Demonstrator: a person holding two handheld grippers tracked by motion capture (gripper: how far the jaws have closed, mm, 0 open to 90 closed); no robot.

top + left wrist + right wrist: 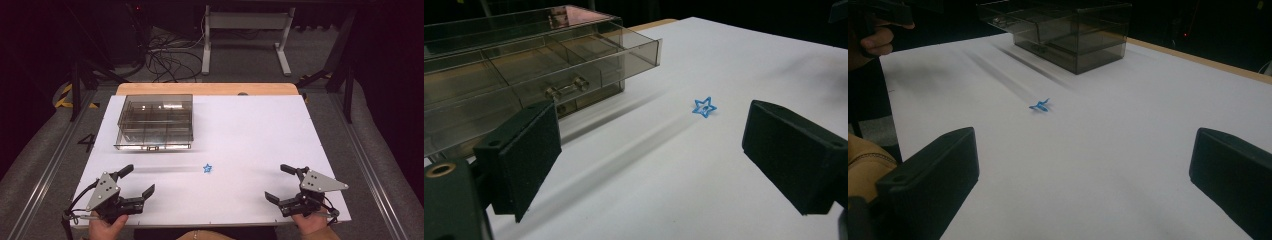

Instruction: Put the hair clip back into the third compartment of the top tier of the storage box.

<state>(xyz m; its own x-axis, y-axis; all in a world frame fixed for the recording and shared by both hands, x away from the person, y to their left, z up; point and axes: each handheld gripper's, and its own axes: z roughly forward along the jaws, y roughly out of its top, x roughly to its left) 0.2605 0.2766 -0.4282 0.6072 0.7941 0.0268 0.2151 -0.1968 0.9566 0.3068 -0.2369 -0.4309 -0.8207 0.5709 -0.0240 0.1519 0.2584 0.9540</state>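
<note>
The blue star (207, 168) is lying on the white table (250, 130), just in front of the smoky drawer box (156, 121), between and beyond the left gripper (137, 181) and right gripper (277, 182), both gaping wide, holding nothing.

I am working in what looks like a lab or test room, at a white table top (260, 130) laid on a wooden board. Beyond the table's far edge a tangle of black cables (165, 55) lies on grey carpet beside a white desk frame (245, 35). Black stand legs (340, 60) flank the table, with yellow-black hazard tape (64, 96) at its far left corner.
</note>
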